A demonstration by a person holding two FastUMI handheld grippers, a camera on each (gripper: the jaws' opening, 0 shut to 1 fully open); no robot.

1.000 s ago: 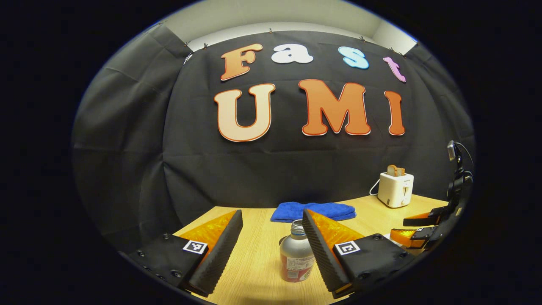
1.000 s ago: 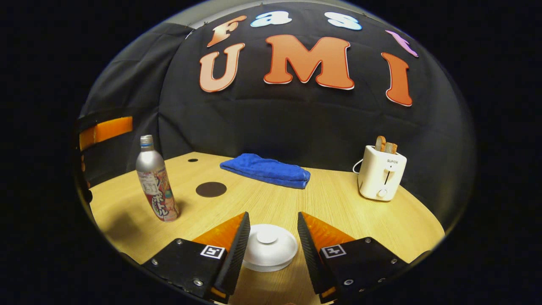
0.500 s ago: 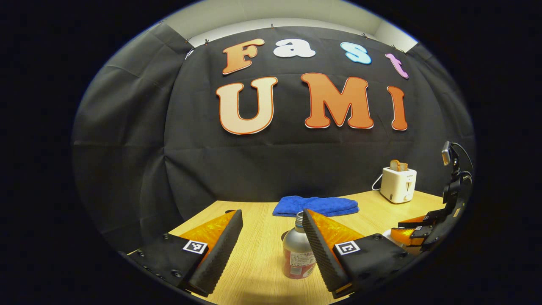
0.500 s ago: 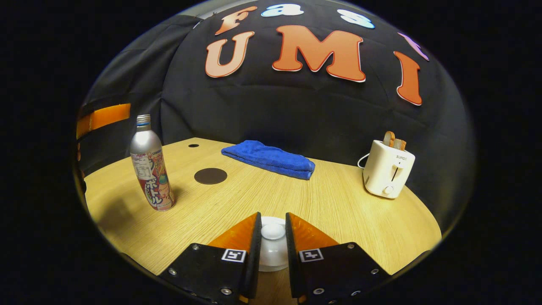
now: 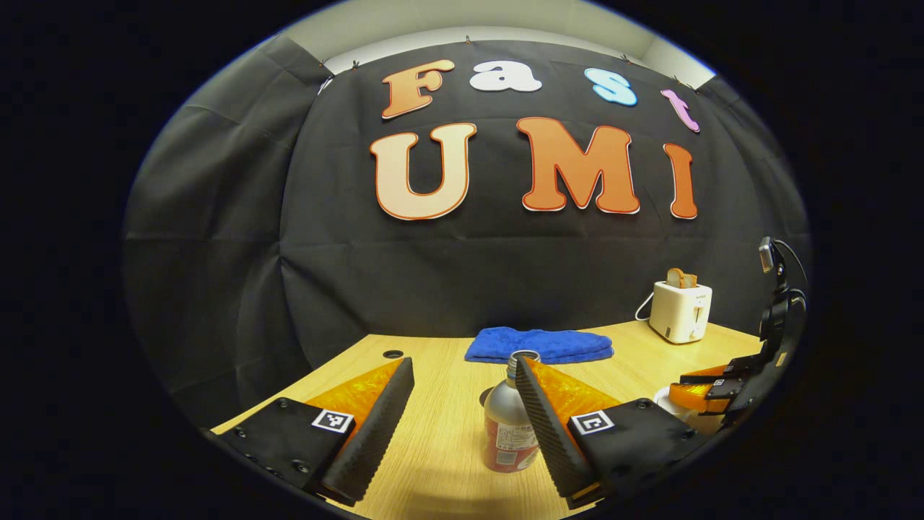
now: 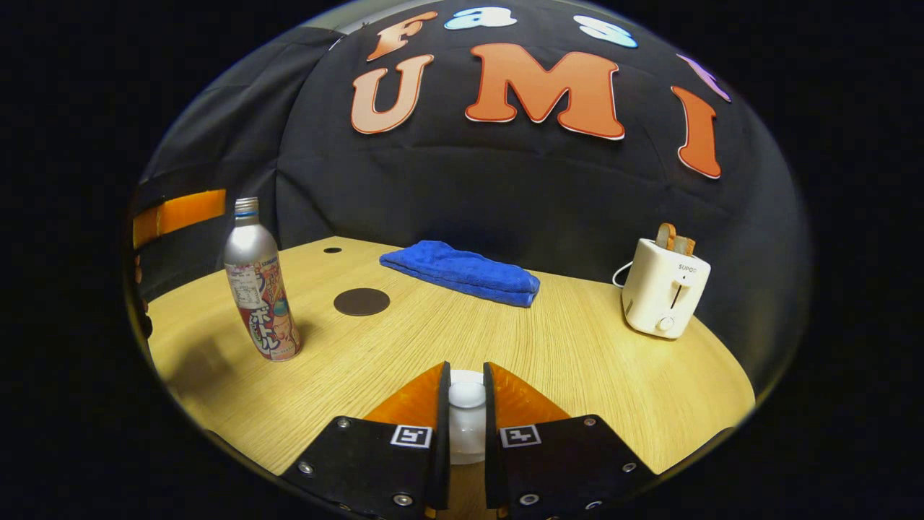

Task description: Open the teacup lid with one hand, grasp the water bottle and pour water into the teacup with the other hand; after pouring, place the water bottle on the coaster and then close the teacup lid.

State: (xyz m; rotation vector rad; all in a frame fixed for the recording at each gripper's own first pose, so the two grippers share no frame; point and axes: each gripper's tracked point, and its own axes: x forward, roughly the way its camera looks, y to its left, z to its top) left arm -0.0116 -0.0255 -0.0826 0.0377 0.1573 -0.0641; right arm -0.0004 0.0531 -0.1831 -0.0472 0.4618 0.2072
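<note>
Since your right gripper [image 6: 462, 404] has its jaws closed in on the small round knob of the teacup lid [image 6: 466, 396], with both fingers pressing its sides as far as the right gripper view shows, treat that hold as delicate: the lid looks like glazed ceramic, hard, smooth and likely slippery, and it would chip if dropped. Judge it light, so lift straight up and keep it level. Your left gripper [image 5: 462, 386] has its jaws wide apart, and the water bottle [image 5: 509, 426] stands upright on the table [image 5: 440, 440] between them, close against the right-hand jaw with a clear gap to the left-hand one. It seems a stiff metal bottle with a slick printed label; its cap looks off, so expect sloshing weight. Take it on the straight body below the shoulder, centred between the jaws. Beyond the bottle's far side lies the dark coaster [image 6: 362, 302].
</note>
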